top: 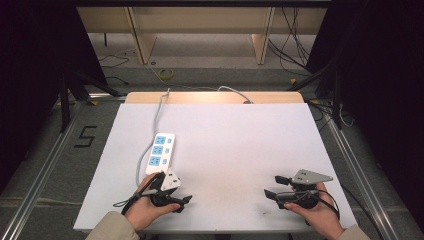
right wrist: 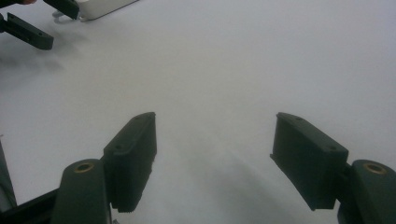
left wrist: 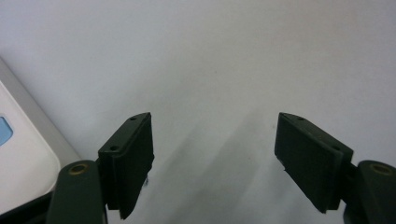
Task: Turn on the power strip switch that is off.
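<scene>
A white power strip [top: 161, 151] with blue sockets lies on the white table [top: 235, 145], left of centre, its grey cable [top: 159, 112] running to the far edge. My left gripper [top: 182, 192] rests at the near left, just below the strip's near end, jaws wide apart with nothing between them. The left gripper view has that gripper [left wrist: 214, 161] over bare table, with the strip's corner [left wrist: 18, 168] at the left edge. My right gripper [top: 275, 186] sits at the near right, open and empty; the right gripper view puts it [right wrist: 212, 161] over bare table, the left gripper's fingertips [right wrist: 28, 31] far off.
A light wooden strip [top: 215, 97] borders the table's far edge. Beyond it the floor holds cables and wooden shelf legs [top: 142, 42]. Metal rails [top: 40, 170] run along both sides of the table. A person's hands hold both grippers at the near edge.
</scene>
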Available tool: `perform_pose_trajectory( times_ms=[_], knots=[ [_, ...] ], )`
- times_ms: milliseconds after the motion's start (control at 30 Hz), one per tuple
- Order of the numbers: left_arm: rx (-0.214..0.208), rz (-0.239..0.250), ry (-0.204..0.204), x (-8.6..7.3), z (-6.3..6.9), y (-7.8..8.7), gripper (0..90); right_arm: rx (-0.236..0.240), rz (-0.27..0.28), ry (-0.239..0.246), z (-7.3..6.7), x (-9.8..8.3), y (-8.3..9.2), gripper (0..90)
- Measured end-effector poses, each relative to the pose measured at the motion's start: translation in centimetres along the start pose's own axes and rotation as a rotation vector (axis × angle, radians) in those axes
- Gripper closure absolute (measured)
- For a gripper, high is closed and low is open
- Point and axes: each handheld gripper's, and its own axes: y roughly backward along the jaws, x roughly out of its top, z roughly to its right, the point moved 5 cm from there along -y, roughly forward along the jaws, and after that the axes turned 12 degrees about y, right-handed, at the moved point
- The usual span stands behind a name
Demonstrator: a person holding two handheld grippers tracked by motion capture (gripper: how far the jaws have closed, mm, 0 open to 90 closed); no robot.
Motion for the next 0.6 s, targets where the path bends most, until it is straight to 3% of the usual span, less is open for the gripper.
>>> perform_pose_trajectory(
  times_ms=[233,333,367,400,467,533,600],
  knots=[
    [-0.005,-0.012,-0.010,0.19,0.20,0.01,32.2,-0.005,0.002,0.000,-0.07,-0.10,0.29,31.3],
    [-0.001,-0.003,-0.005,0.59,0.14,0.36,47.5,-0.005,0.001,0.001,-0.12,-0.09,0.28,31.3],
    [0.002,-0.003,-0.007,0.68,0.06,0.47,59.7,-0.004,-0.003,-0.001,-0.17,-0.12,0.28,31.3],
    [0.005,-0.005,-0.009,0.71,-0.05,0.54,59.7,-0.004,-0.003,-0.001,-0.17,-0.12,0.28,31.3],
    [0.025,-0.005,-0.007,0.69,-0.28,0.60,73.5,-0.003,-0.002,0.000,-0.17,-0.11,0.26,31.3],
    [0.044,-0.004,-0.004,0.73,-0.48,0.69,77.3,-0.003,-0.001,0.000,-0.16,-0.10,0.26,31.3],
    [0.064,0.001,0.003,0.90,-0.69,0.89,88.9,-0.003,-0.001,-0.001,-0.16,-0.10,0.23,31.3]
  ],
)
